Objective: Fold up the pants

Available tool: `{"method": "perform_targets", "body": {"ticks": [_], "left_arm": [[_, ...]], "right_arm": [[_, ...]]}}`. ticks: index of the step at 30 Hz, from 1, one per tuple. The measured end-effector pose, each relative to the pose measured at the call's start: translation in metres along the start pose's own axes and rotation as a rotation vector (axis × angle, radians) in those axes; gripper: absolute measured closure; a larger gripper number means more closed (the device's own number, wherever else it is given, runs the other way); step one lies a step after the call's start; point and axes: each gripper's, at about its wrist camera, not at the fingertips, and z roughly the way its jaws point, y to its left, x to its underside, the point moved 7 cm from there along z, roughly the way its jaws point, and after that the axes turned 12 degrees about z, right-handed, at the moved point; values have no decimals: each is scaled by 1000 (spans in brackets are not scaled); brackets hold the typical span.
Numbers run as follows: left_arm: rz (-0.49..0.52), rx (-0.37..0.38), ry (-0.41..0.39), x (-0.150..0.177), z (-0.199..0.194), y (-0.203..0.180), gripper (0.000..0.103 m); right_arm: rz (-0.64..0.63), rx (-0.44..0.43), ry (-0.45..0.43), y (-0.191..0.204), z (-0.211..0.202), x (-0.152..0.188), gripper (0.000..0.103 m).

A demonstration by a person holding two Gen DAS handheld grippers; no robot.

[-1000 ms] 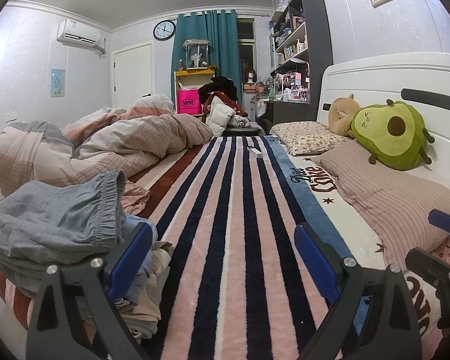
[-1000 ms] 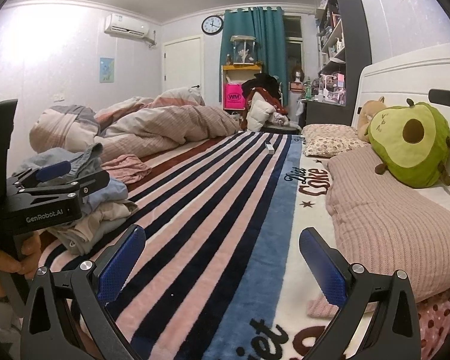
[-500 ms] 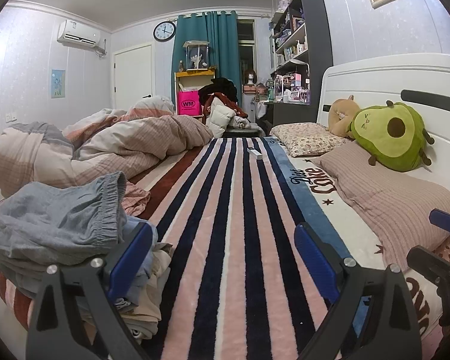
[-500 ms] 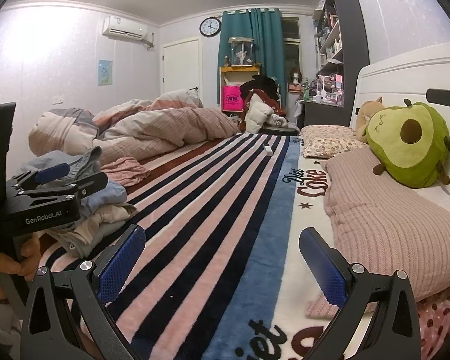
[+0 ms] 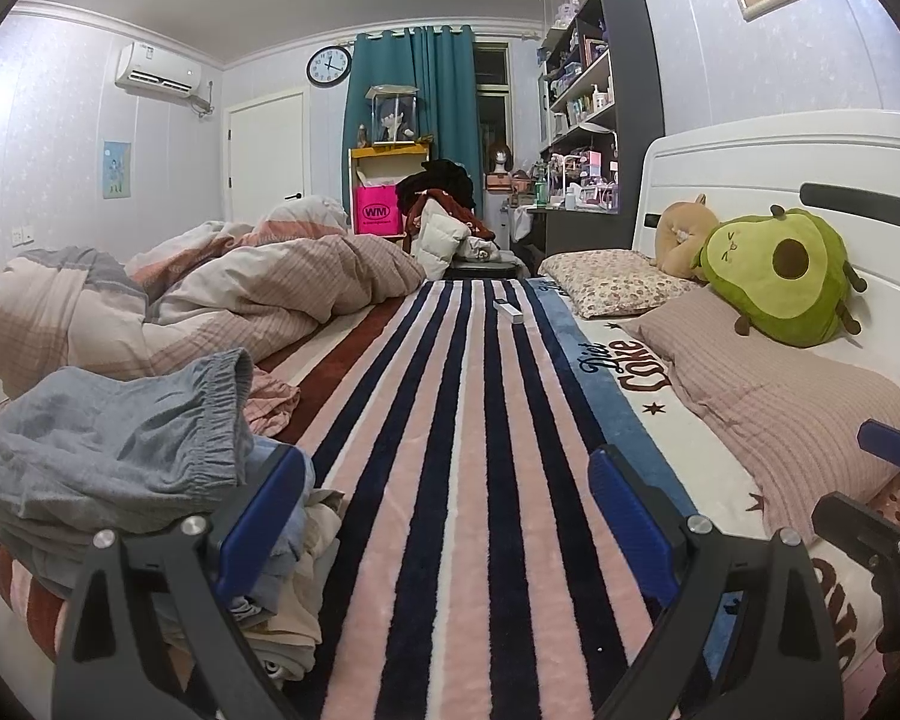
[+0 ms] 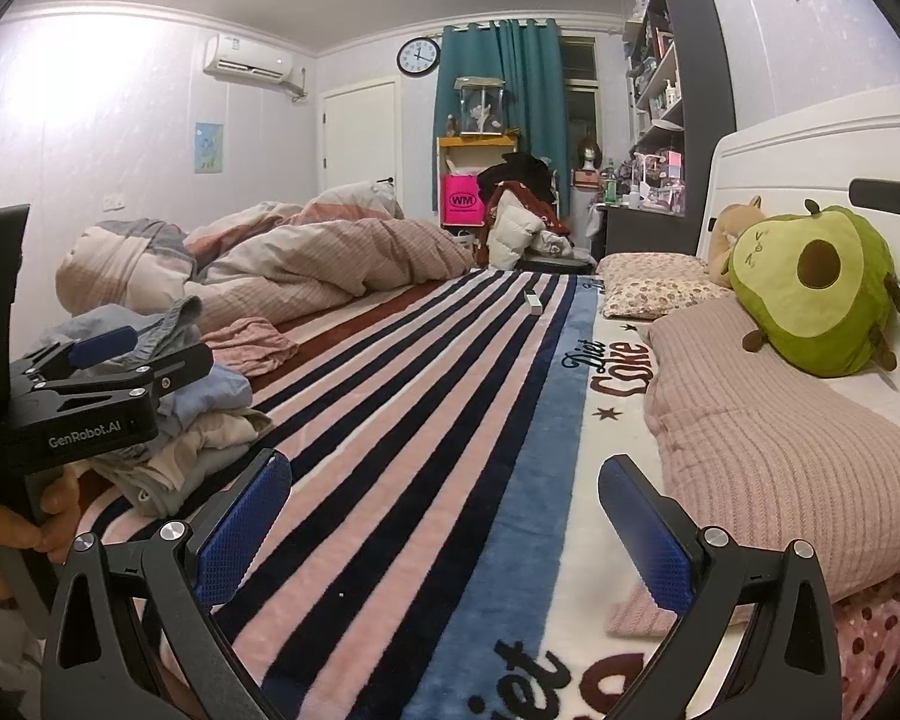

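Both tools hover low over the bed's striped blanket (image 5: pixel 468 480) with nothing between their fingers: the left hand-held gripper (image 5: pixel 447 516) has its blue pads spread wide apart, and the right hand-held gripper (image 6: pixel 444 516) stands just as wide. The pants (image 5: pixel 120 438), a grey-blue pair with a gathered elastic waistband, lie crumpled on top of a pile of clothes (image 5: pixel 294 588) at the near left side of the bed, just beside the left tool's left finger; the right wrist view shows the same heap behind the left tool. They look soft, light and floppy, so I judge they will sag and bunch when lifted and will slide little on the plush blanket. The waistband is the firmest, thickest edge and seems the best place to pinch, one tool at each end, so the legs hang free and can be laid flat on the open stripes. Whether the legs are twisted under the heap cannot be told from here. A deep pinch may snag the paler garment beneath, so a shallow grip on the ruffled band alone seems safer.
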Motion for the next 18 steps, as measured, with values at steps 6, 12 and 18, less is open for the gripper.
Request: {"method": "perform_targets", "body": {"ticks": [6, 12, 18], "left_arm": [[-1, 0, -3, 0, -1, 0, 9], [-1, 0, -2, 1, -1, 0, 9], [0, 2, -2, -1, -2, -1, 9]], "right_arm": [[2, 1, -1, 0, -1, -1, 1], [0, 1, -1, 0, -1, 0, 1], [2, 1, -1, -1, -1, 0, 1]]}}
